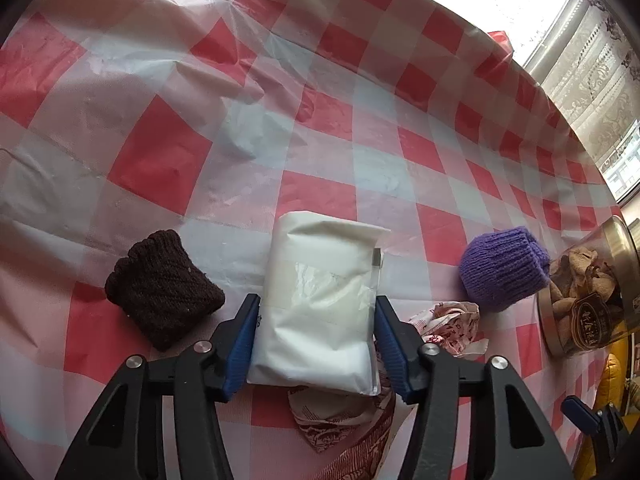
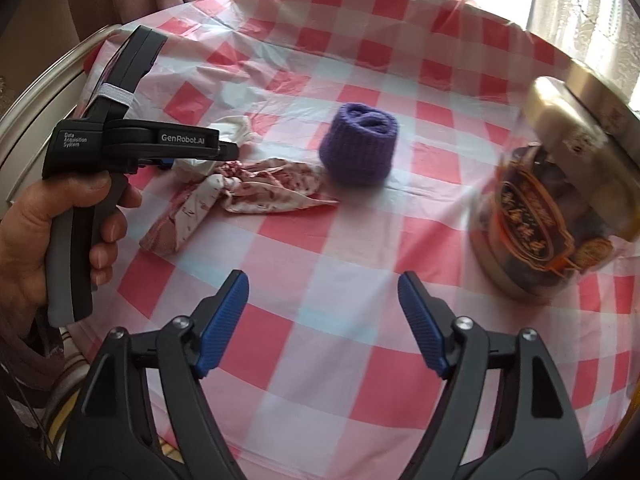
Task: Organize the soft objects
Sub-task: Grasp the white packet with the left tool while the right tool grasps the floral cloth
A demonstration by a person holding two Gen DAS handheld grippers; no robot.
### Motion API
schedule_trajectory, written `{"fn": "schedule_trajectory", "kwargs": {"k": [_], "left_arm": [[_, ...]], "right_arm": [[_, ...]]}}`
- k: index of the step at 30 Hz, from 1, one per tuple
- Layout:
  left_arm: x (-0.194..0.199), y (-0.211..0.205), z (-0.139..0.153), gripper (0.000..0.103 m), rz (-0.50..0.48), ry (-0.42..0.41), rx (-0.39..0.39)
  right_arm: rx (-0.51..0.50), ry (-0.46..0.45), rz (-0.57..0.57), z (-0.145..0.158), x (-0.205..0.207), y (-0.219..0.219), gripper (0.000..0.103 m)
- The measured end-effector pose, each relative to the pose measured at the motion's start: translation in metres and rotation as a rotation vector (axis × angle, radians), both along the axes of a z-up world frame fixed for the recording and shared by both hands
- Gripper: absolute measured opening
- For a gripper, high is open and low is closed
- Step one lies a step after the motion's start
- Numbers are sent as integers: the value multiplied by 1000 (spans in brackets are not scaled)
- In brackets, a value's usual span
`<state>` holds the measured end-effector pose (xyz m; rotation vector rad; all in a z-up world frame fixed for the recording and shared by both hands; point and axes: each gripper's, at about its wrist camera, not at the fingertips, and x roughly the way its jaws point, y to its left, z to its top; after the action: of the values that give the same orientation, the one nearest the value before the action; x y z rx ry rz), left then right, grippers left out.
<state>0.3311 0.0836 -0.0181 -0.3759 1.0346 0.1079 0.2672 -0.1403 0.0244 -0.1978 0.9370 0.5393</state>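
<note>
Open cloth [image 2: 320, 300] before purple roll [image 2: 358, 144]

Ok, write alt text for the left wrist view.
The left gripper straddles a white packet lying on a red-and-white checked tablecloth, its blue pads at the packet's two sides. A brown knit roll lies left of the packet, a purple knit roll and a jar to its right, with patterned cloth under it.

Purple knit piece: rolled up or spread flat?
Rolled up. The purple knit piece stands as a compact bundle on the checked tablecloth, its folded-in opening facing up in the right wrist view. Nothing touches it.
</note>
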Motion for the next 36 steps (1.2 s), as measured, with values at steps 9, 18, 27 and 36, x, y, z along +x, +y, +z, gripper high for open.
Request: {"fn": "schedule_trajectory", "kwargs": {"k": [9, 18, 27, 36], "left_arm": [[-33, -4, 2, 54, -15, -14, -80], [-75, 2, 9, 53, 77, -69, -140], [-123, 26, 21, 53, 259, -149, -63], [-147, 22, 18, 53, 296, -176, -32]], "right_arm": [[58, 70, 24, -8, 11, 22, 80], [89, 111, 35, -15, 10, 39, 83], [69, 87, 37, -22, 26, 80, 84], [-15, 20, 38, -37, 28, 96, 39]]}}
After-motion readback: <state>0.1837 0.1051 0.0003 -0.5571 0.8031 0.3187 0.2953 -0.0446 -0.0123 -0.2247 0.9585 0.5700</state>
